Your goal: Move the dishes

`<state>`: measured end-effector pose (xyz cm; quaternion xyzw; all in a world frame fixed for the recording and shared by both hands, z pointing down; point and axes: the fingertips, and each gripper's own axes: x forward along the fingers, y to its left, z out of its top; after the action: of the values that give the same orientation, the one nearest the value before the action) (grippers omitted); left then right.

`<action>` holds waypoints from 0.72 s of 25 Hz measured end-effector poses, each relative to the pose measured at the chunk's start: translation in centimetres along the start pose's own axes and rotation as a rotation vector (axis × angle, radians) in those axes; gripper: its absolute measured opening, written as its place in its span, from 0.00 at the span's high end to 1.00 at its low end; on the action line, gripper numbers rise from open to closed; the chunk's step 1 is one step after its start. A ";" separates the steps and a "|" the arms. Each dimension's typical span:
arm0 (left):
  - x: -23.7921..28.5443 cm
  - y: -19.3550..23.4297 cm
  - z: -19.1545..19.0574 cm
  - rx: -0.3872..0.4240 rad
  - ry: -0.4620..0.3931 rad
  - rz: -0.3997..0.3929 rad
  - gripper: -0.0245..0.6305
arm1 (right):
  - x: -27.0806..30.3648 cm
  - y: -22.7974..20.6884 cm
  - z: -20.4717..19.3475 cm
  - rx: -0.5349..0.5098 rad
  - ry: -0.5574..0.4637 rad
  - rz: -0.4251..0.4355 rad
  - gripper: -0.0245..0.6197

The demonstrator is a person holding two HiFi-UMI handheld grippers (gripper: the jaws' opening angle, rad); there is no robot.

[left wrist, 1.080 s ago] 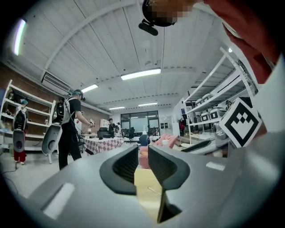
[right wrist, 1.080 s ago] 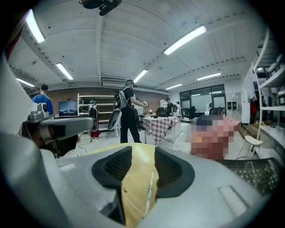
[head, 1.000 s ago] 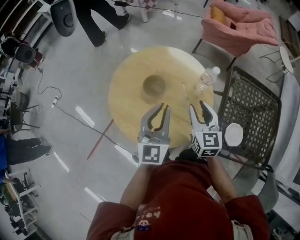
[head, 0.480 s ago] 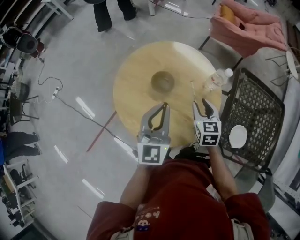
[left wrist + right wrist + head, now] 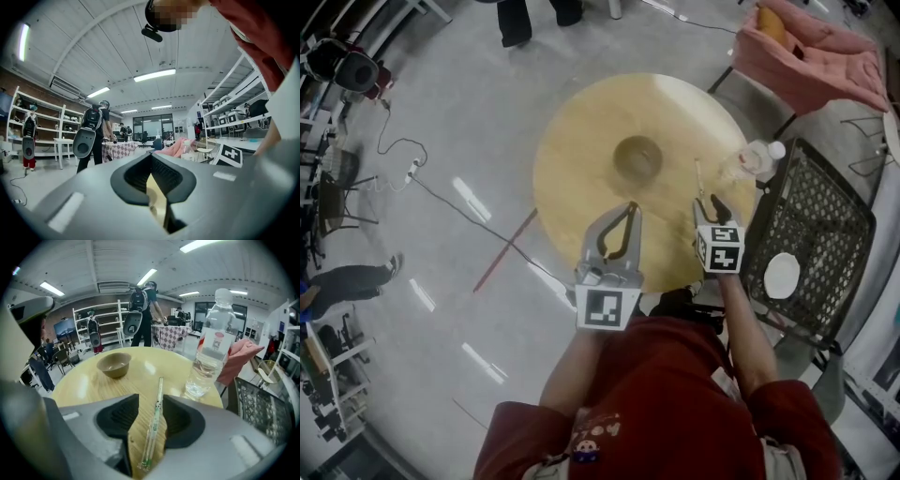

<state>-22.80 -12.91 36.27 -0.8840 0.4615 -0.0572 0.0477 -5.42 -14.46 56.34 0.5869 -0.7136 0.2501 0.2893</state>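
A brown bowl stands in the middle of the round wooden table. A wrapped pair of chopsticks lies on the table right of the bowl. My right gripper tilts down over their near end, open. The chopsticks lie between its jaws without being pressed. My left gripper is held level above the table's near edge, shut on nothing, just in front of the bowl.
A clear water bottle stands at the table's right edge, close to the chopsticks. A black mesh chair on the right carries a white plate. A pink-draped chair sits farther back. People stand beyond the table.
The left jaws, slightly apart a second ago, have closed with nothing in them. The right gripper has sunk and tipped down toward the chopsticks.
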 end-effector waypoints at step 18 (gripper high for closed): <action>0.5 0.6 -1.4 -0.037 0.027 0.010 0.95 | 3.3 -0.3 -3.7 0.054 0.114 0.000 0.72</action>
<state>-23.24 -13.73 37.58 -0.8815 0.4676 -0.0602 0.0255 -5.11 -14.19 61.28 0.5792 -0.6891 0.3023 0.3136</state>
